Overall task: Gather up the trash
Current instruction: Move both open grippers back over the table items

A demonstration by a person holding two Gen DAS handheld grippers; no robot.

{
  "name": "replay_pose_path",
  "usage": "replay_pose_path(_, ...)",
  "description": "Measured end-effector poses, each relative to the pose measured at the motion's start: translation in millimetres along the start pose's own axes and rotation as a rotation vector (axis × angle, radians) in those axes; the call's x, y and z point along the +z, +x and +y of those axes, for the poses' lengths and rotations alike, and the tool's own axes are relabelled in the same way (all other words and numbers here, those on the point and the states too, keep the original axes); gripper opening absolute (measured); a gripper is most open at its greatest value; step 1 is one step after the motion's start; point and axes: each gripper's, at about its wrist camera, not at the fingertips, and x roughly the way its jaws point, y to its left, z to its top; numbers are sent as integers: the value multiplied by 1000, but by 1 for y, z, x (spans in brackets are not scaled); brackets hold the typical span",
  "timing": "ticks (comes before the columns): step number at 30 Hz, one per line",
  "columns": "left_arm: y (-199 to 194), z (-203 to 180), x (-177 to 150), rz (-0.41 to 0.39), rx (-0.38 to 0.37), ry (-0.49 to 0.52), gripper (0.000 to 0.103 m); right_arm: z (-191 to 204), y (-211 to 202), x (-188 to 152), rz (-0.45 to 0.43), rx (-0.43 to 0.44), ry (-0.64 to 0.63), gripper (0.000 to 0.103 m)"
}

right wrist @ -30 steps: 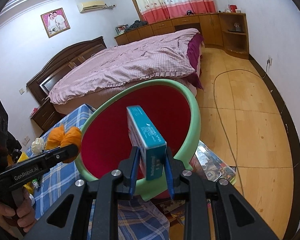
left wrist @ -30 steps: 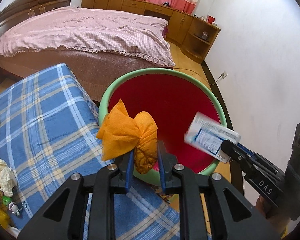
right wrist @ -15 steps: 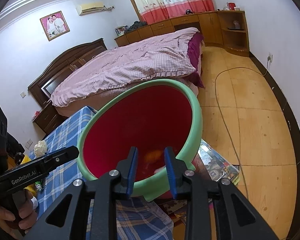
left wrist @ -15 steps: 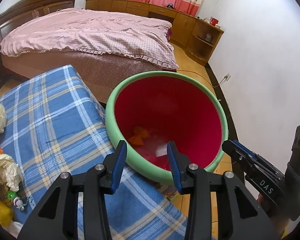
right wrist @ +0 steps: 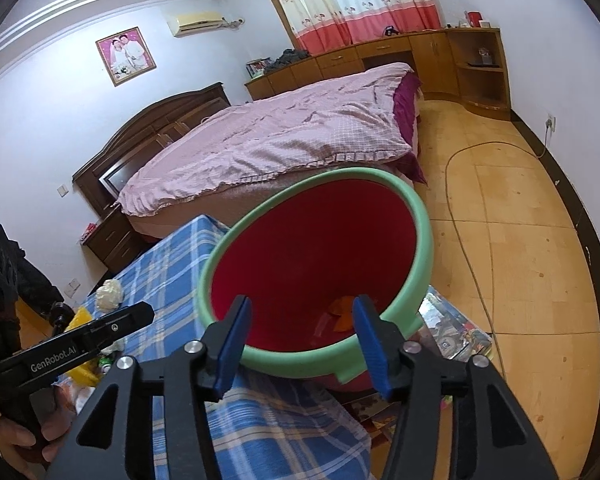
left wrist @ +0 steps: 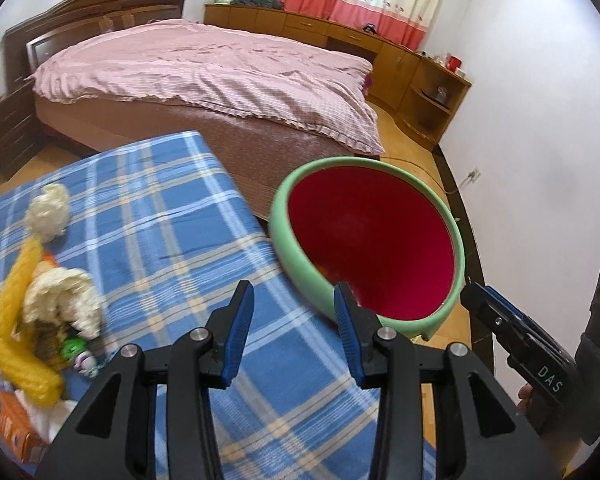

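Observation:
A red bin with a green rim (left wrist: 300, 184) stands at the right end of the blue checked table (left wrist: 140, 216); it also shows in the right wrist view (right wrist: 424, 216). An orange wad (right wrist: 342, 308) lies in its bottom. My left gripper (left wrist: 294, 304) is open and empty over the table edge beside the bin. My right gripper (right wrist: 300, 316) is open and empty in front of the bin's near rim; it shows from the side in the left wrist view (left wrist: 476, 300). White crumpled paper (left wrist: 50, 214), another white wad (left wrist: 66, 300), yellow wrapping (left wrist: 16, 332) and an orange box (left wrist: 10, 428) lie at the table's left.
A bed with a pink cover (left wrist: 204, 68) stands behind the table. Wooden cabinets (left wrist: 416, 72) line the far wall. A cable (right wrist: 460, 216) runs over the wooden floor. Magazines (right wrist: 456, 336) lie on the floor under the bin. A white wall (left wrist: 540, 140) is at right.
Both grippers have opened: the orange wad and the blue-white box dropped into the bin. The left gripper has drawn back and swung left, showing more of the table's trash.

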Motion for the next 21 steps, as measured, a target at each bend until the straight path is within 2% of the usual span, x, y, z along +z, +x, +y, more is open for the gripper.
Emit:
replay_pose_path(11, -47, 37, -14, -51, 90, -75, 41, 33, -12, -9, 24, 64, -15, 66)
replay_pose_path(21, -92, 80, -32, -97, 205, -138, 42, 73, -23, -23, 38, 127, -76, 67)
